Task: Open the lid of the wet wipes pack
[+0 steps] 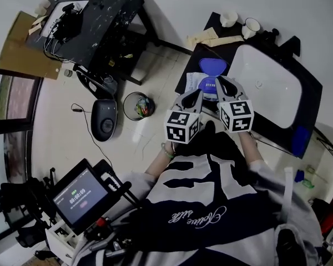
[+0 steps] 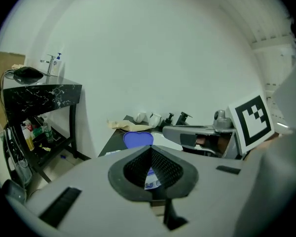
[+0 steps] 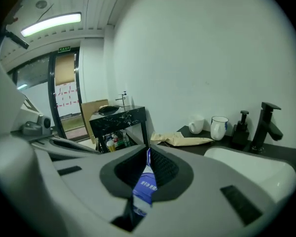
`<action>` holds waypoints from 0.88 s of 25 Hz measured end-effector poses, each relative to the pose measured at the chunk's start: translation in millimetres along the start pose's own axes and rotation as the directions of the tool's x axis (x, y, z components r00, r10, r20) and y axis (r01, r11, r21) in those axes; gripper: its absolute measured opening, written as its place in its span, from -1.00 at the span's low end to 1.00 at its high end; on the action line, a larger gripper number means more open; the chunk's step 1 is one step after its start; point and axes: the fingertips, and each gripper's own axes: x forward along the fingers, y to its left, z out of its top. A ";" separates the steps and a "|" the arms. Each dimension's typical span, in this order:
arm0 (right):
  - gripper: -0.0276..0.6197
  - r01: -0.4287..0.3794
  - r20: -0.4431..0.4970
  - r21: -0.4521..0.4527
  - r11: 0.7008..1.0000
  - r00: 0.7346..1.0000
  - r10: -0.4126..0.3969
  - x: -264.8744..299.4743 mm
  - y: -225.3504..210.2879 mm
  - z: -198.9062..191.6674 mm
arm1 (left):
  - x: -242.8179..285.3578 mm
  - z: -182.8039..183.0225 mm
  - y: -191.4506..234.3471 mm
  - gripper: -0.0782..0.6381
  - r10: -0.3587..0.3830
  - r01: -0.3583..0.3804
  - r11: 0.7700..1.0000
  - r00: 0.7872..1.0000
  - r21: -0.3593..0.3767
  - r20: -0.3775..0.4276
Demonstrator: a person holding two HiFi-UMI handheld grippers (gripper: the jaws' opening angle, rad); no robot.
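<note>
From the head view, the wet wipes pack (image 1: 193,82) lies at the near left corner of the dark worktop (image 1: 206,50), just left of the white sink (image 1: 266,87). Its blue heart-shaped lid (image 1: 212,66) is raised on the pack's far side. My left gripper (image 1: 200,93) and right gripper (image 1: 221,83) sit side by side over the pack, both pointing at it. Two mugs (image 1: 229,19) stand at the worktop's far edge. In the left gripper view, my fingers (image 2: 138,169) are pressed together at their tips. A patch of the pack's printed wrap (image 2: 150,179) shows in the slit between the pads. The open lid (image 2: 137,138) stands just beyond the tips, and my other gripper is close on the right. In the right gripper view, my fingers (image 3: 165,169) are closed on a thin blue-and-white fold of the pack (image 3: 144,186), which runs from the tips back down between the pads. Beyond them, a crumpled paper bag (image 3: 182,139), the mugs (image 3: 219,127) and a black faucet (image 3: 266,125) line the far edge, with the sink (image 3: 251,169) at right.
</note>
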 end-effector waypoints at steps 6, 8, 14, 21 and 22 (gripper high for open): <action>-0.85 0.039 0.041 0.084 0.996 0.998 -0.043 -29.4 7.3 -16.0 | -9.7 0.1 -12.0 -0.79 -0.067 0.066 0.997 0.997 0.030 0.026; -0.85 0.061 0.045 0.086 0.994 0.997 -0.065 -42.9 18.3 -18.4 | -21.3 1.6 -17.4 -0.79 -0.094 0.093 0.995 0.995 0.026 0.031; -0.91 0.111 0.065 0.078 0.991 0.991 -0.116 -79.2 37.8 -14.5 | -41.7 7.0 -34.6 -0.79 -0.155 0.155 0.988 0.987 0.002 0.046; -0.91 0.095 0.088 0.090 0.991 0.991 -0.103 -103.3 36.0 -9.2 | -49.6 13.3 -59.0 -0.79 -0.157 0.154 0.987 0.985 0.038 0.079; -0.91 0.093 0.090 0.082 0.992 0.991 -0.100 -110.2 38.9 -8.8 | -55.8 13.5 -64.0 -0.79 -0.151 0.147 0.988 0.985 0.051 0.085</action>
